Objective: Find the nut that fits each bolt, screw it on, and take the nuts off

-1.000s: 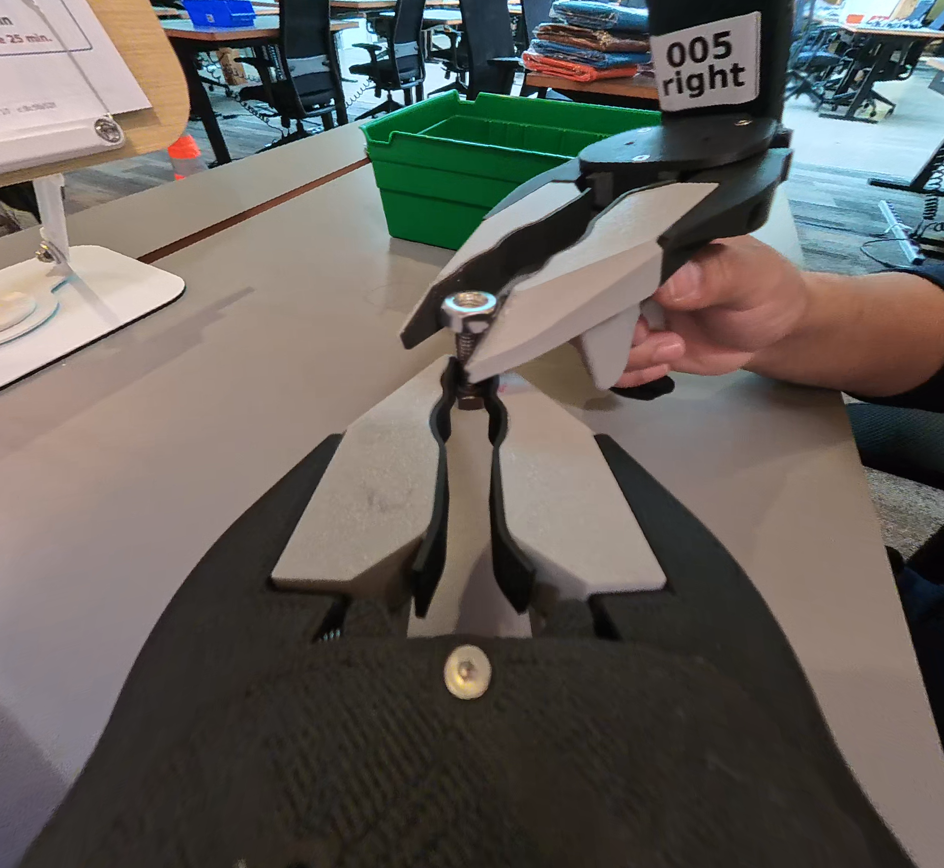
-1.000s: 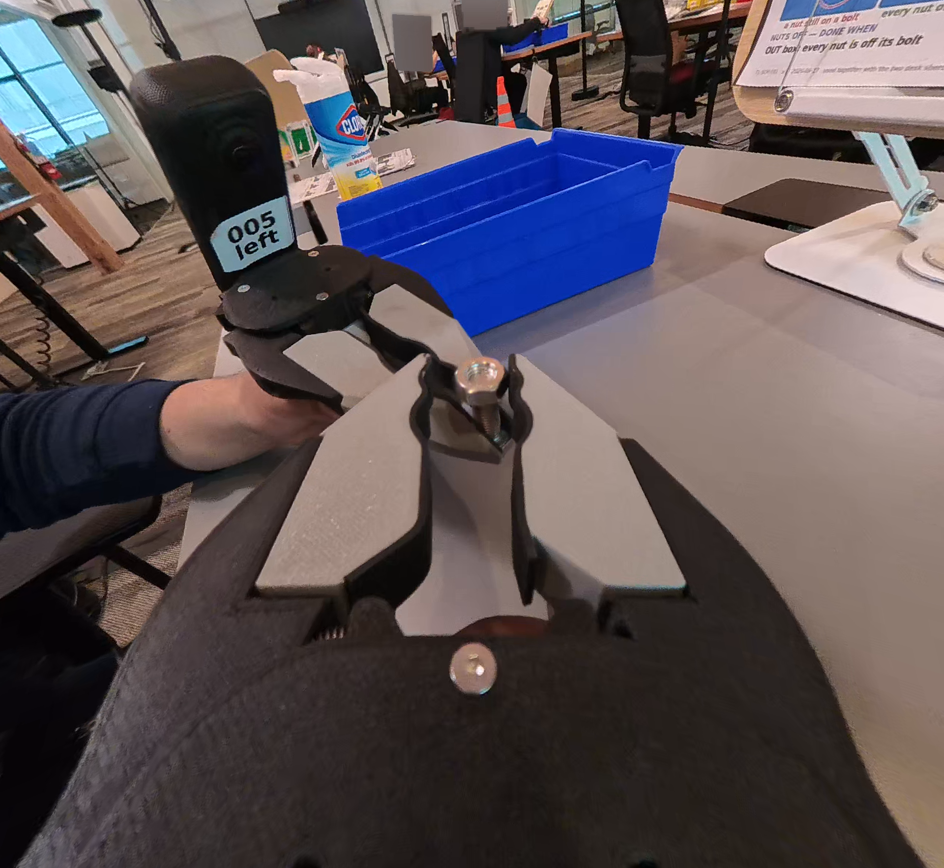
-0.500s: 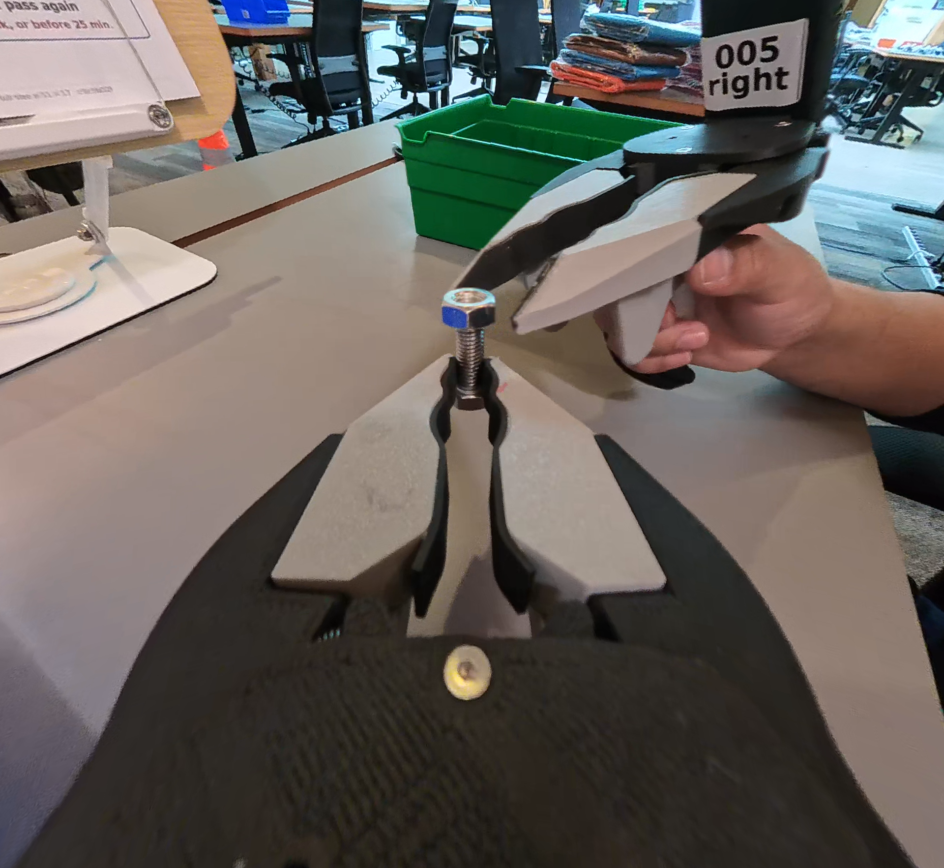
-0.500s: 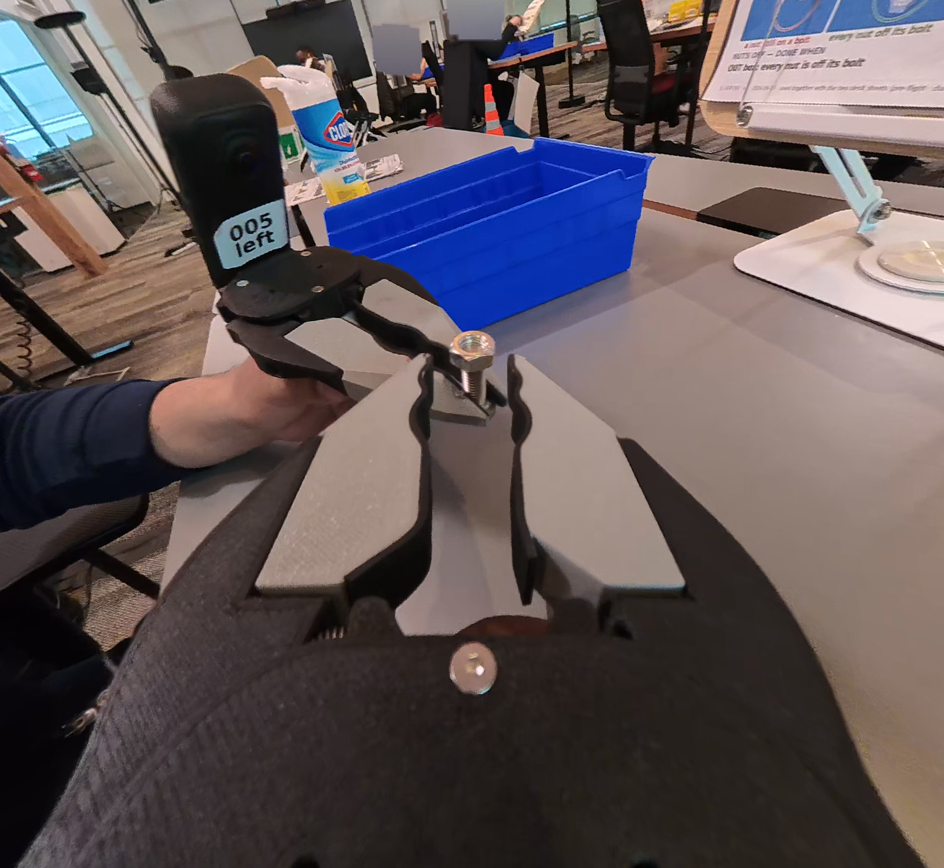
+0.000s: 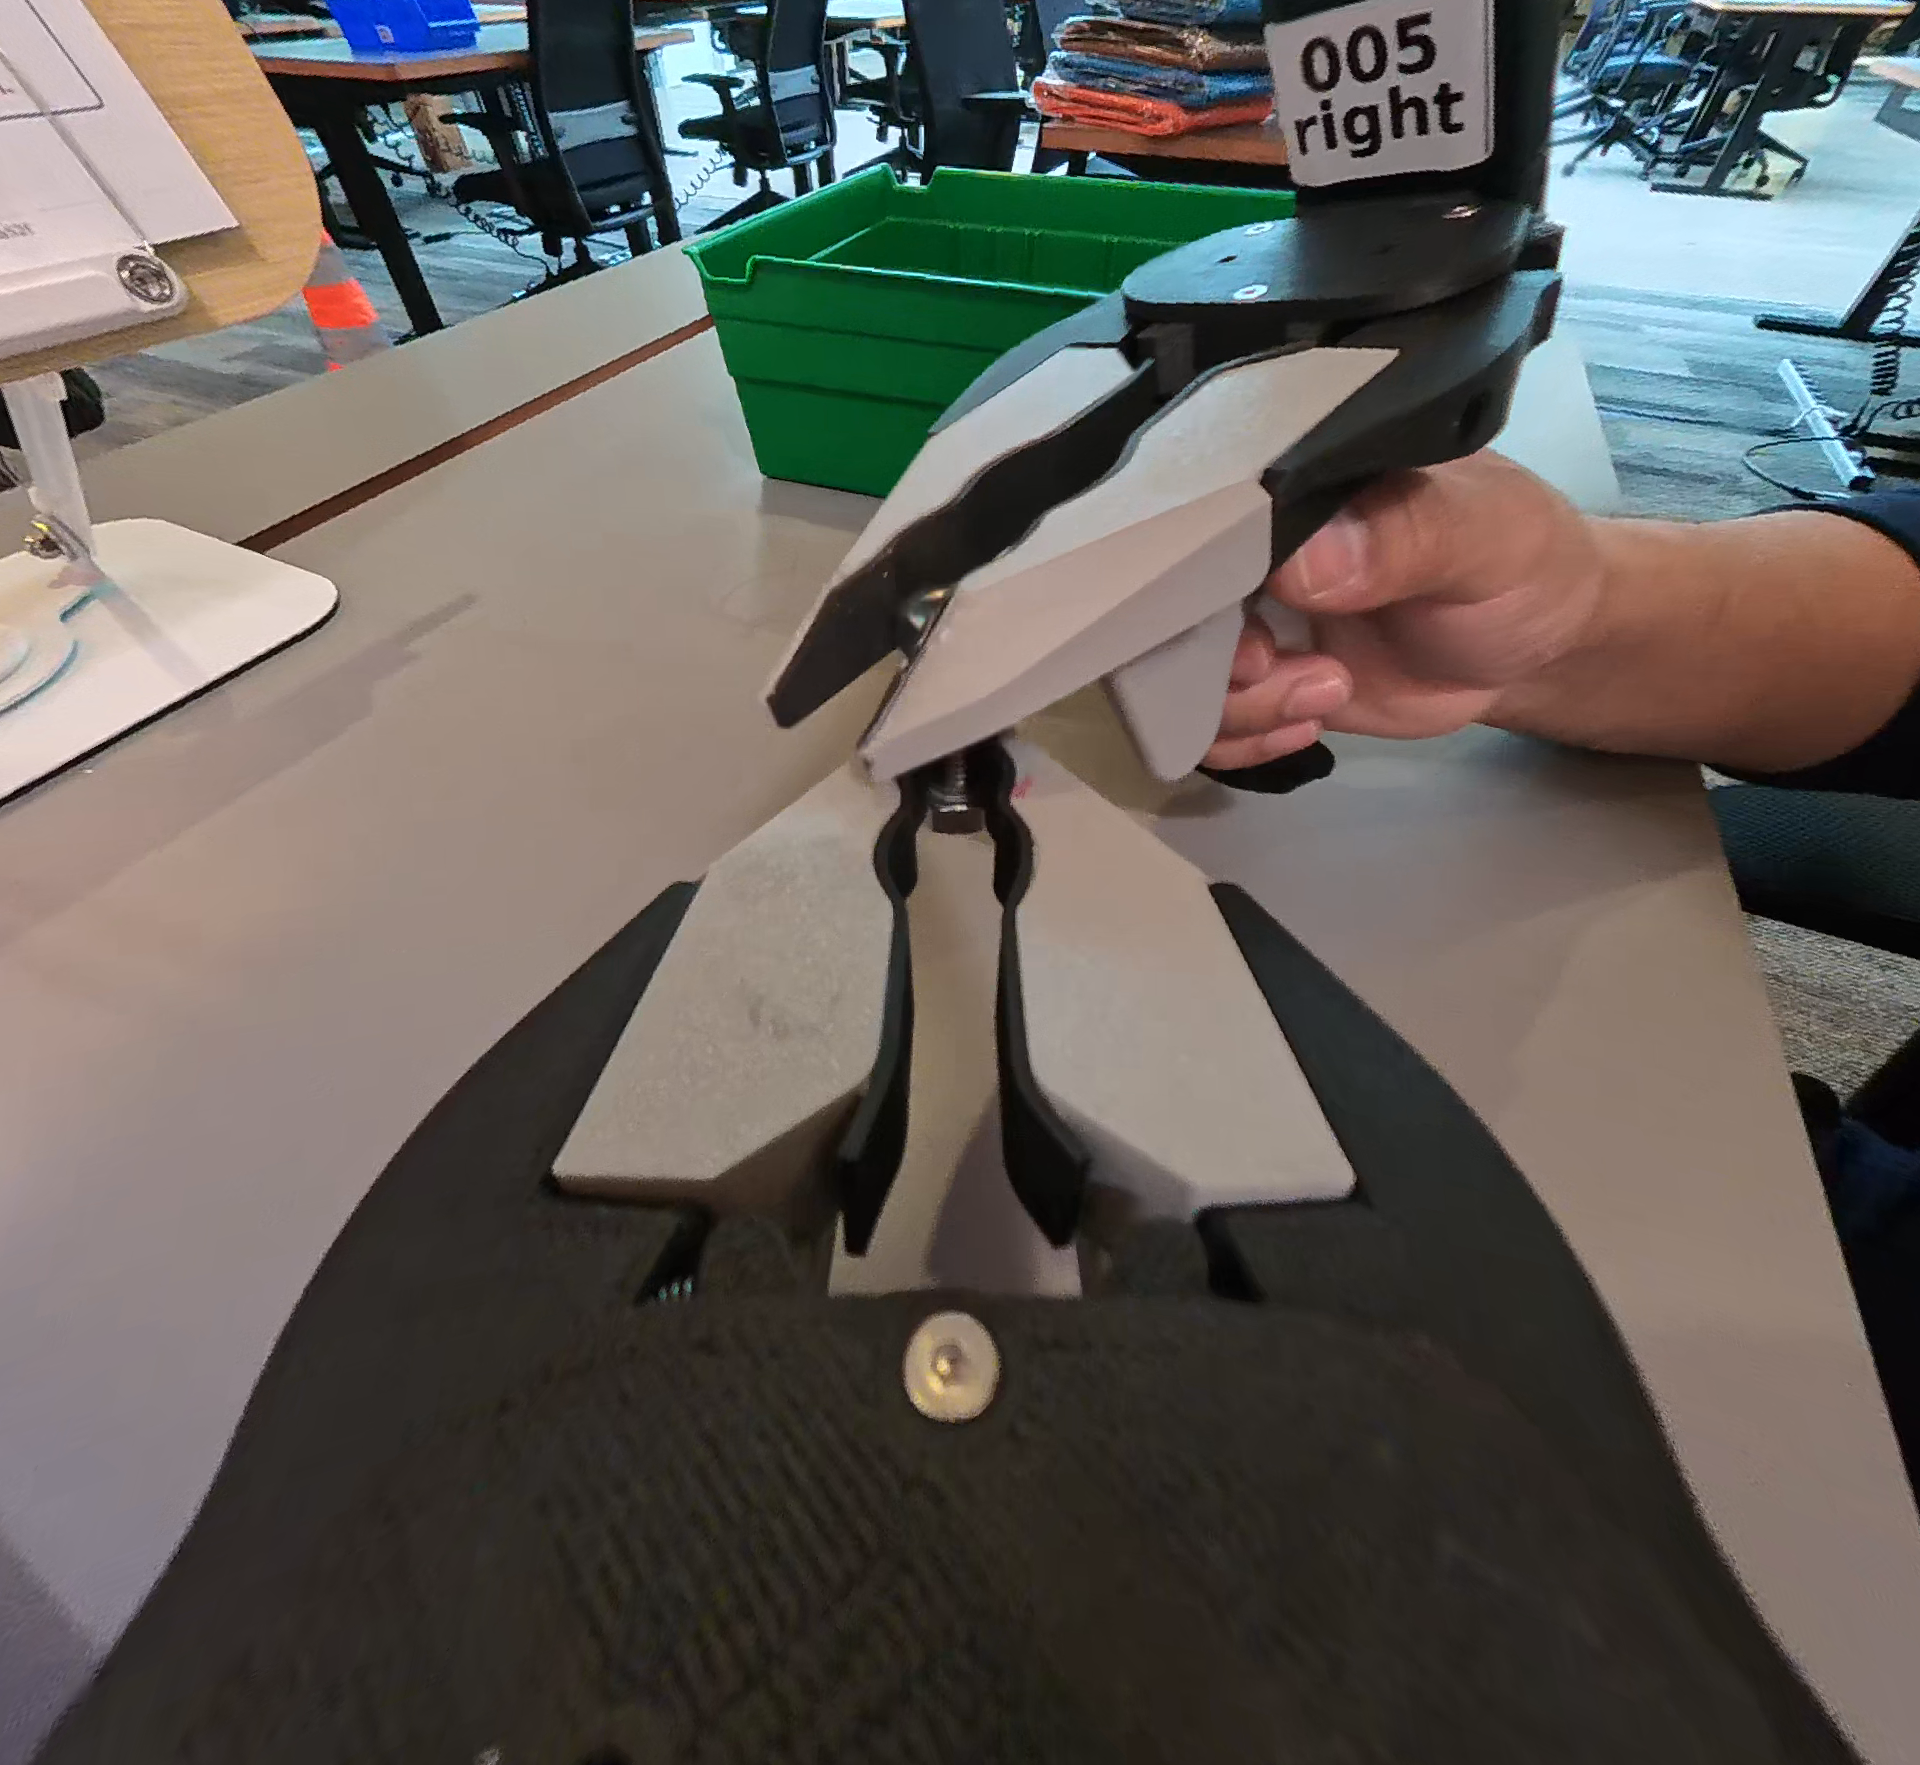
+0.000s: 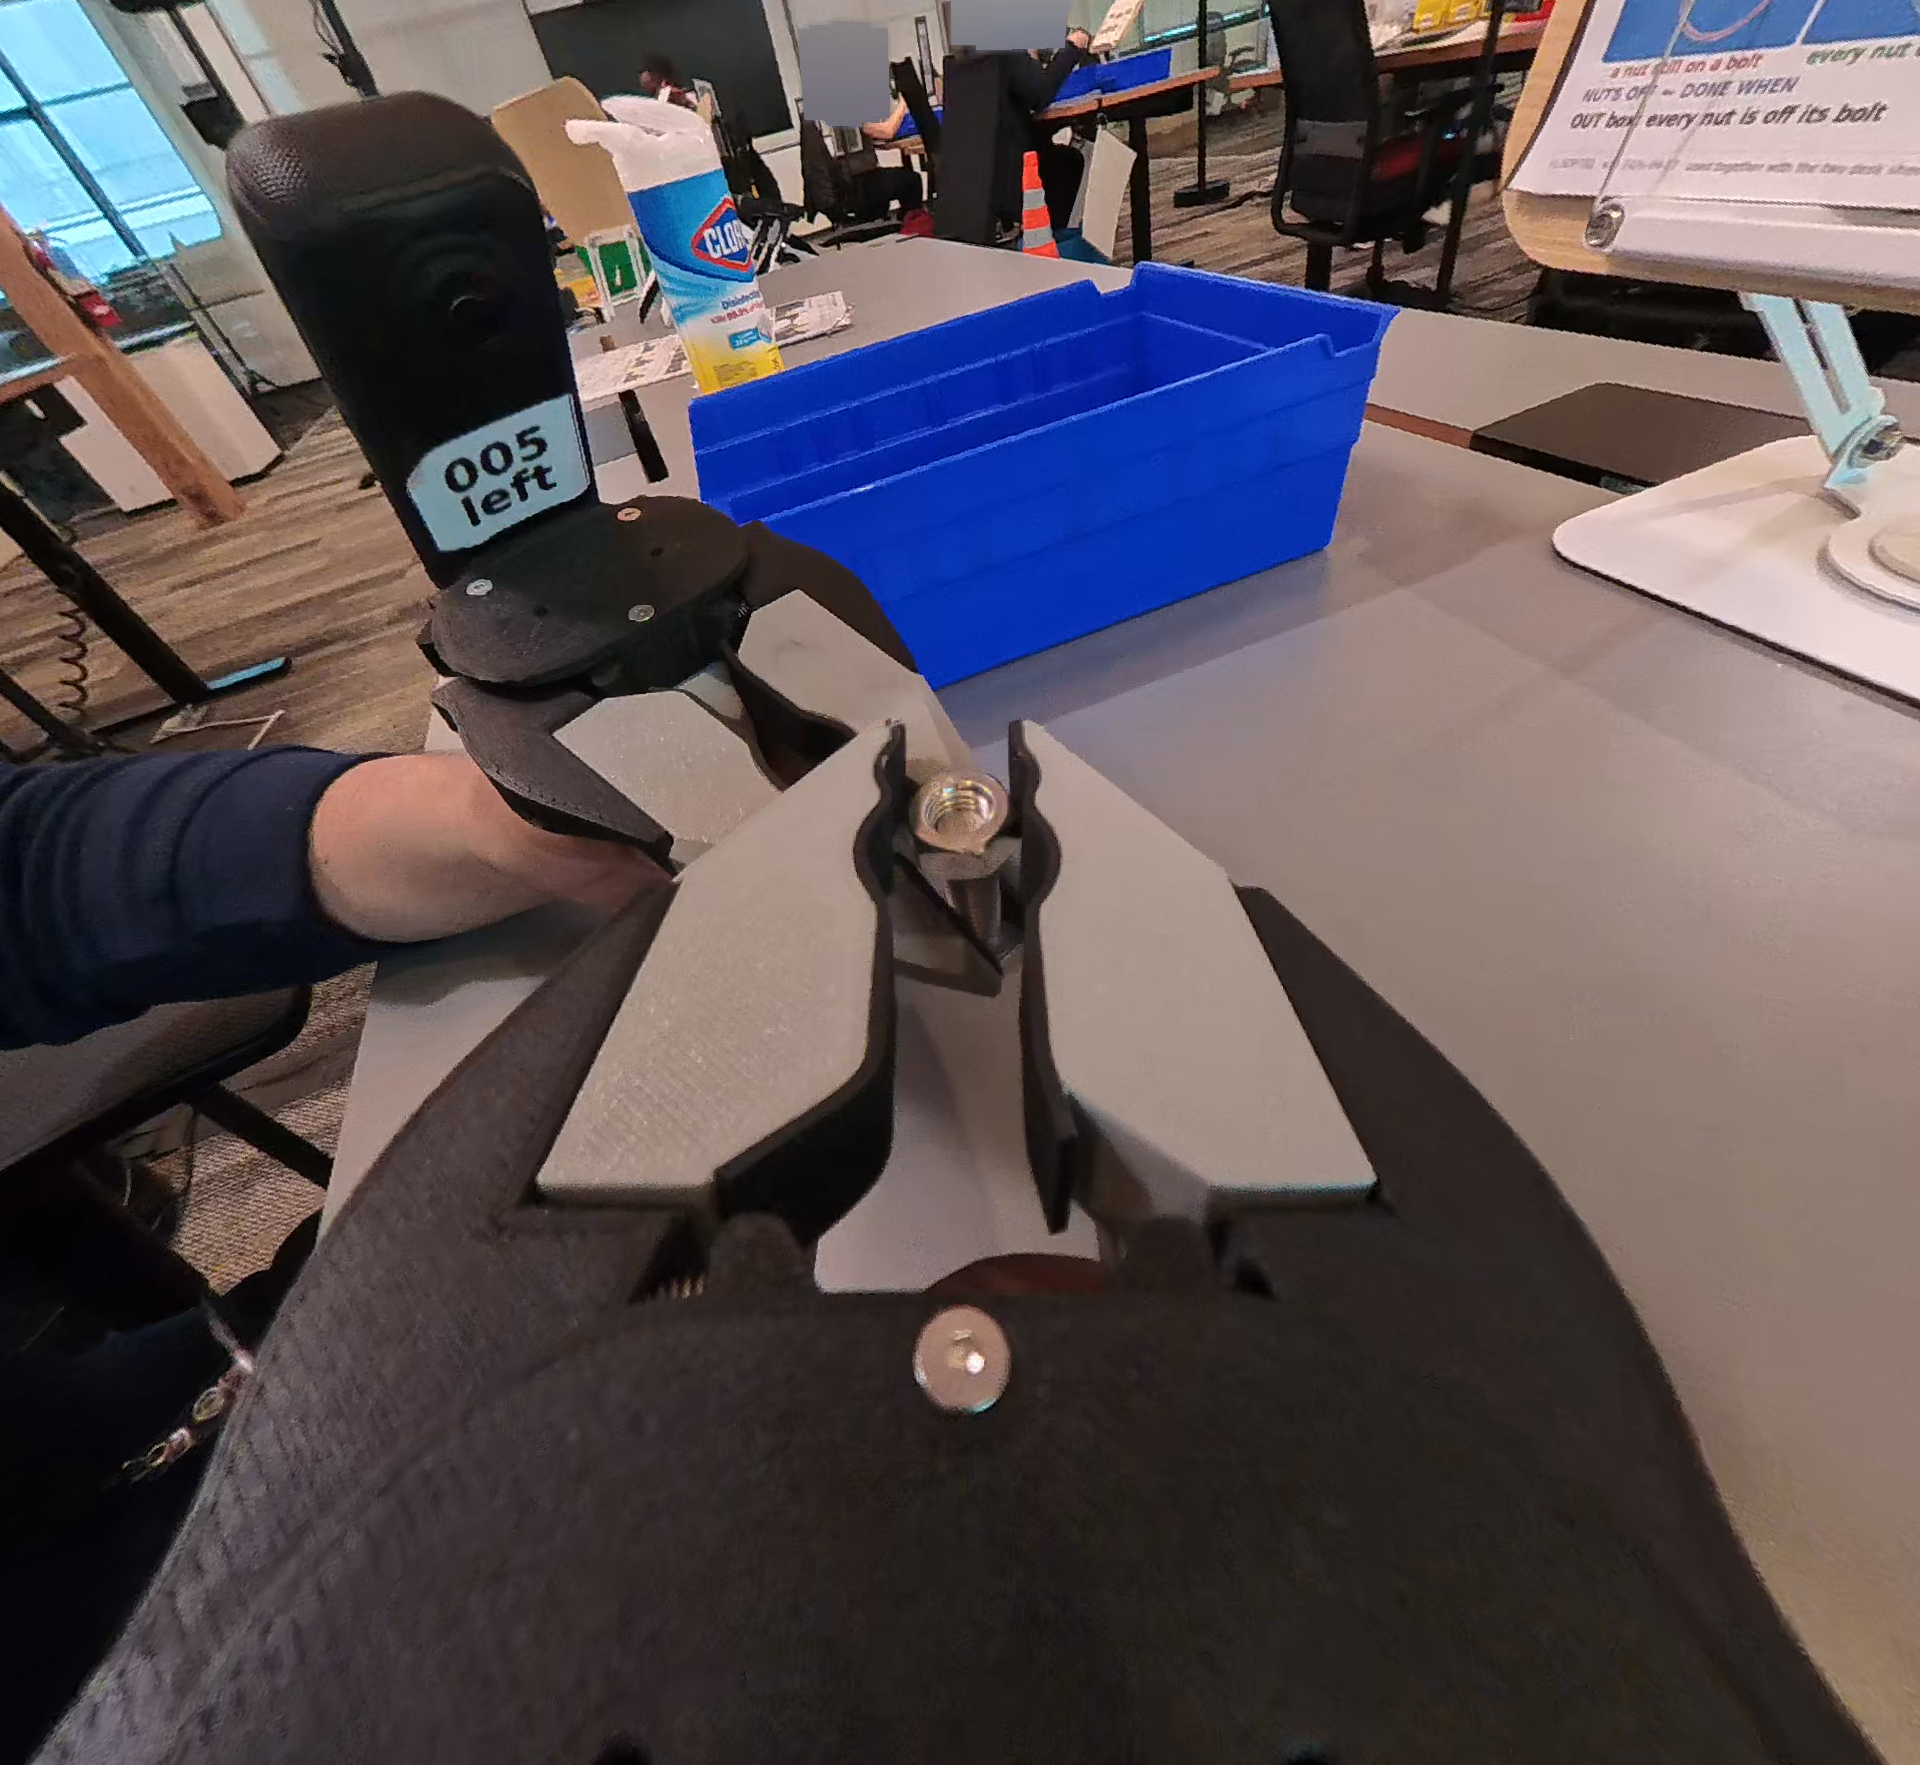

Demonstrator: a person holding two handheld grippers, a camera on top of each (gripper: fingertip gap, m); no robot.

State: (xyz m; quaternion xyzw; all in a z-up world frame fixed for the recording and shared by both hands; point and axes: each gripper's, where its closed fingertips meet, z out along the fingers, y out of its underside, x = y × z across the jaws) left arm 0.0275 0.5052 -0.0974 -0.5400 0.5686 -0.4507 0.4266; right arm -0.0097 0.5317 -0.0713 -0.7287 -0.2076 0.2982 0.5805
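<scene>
My left gripper (image 5: 954, 806) clamps the bolt (image 6: 977, 910) upright; my right gripper (image 6: 951, 785) pinches its nut (image 6: 956, 809), 12 o'clock above, mid-unscrewing; next, twist.

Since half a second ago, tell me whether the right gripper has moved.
Yes. In the left wrist view the right gripper, then beside the nut, has come back over the bolt, which the left gripper holds; its fingers straddle the nut.
</scene>
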